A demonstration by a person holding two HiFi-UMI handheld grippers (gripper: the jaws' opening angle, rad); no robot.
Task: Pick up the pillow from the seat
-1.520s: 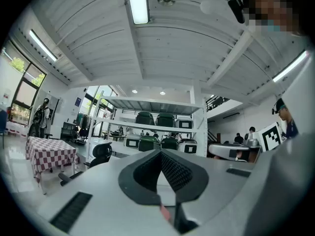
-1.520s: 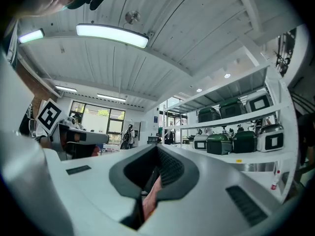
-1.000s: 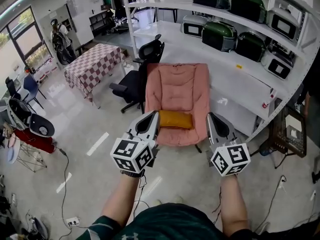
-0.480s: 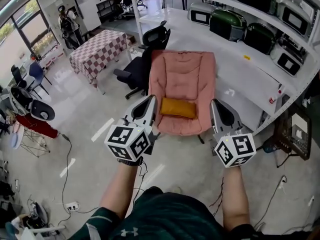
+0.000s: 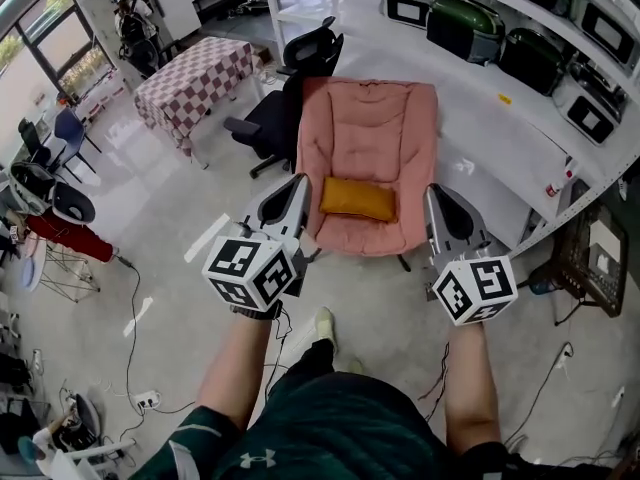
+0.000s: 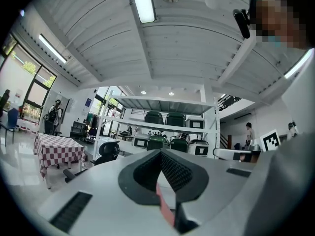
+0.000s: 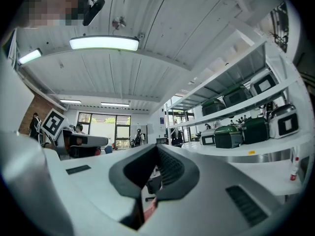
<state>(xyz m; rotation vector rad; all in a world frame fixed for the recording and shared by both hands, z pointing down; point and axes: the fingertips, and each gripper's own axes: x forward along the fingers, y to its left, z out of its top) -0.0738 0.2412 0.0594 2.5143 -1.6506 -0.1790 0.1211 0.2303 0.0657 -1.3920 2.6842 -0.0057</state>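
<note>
Mustard-yellow rectangular fabric pillow (image 5: pixel 358 199) lies flat on seat of pink padded armchair (image 5: pixel 372 128), ahead of & between the tools. Jaws shut, empty on left tool (image 5: pixel 296 188) & right tool (image 5: pixel 438 196); they flank pillow w/o touching, prob. lining up a two-sided lift.

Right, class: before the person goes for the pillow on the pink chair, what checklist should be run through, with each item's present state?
1. Pillow lying on the seat of the pink chair: ok.
2. Nothing on top of the pillow: ok.
3. Left gripper open for a grasp: not ok, jaws together, empty.
4. Right gripper open: not ok, jaws together, empty.
5. Grippers at the pillow: not ok, neither touches it.
6. Pillow's stiffness: cannot tell.
</note>
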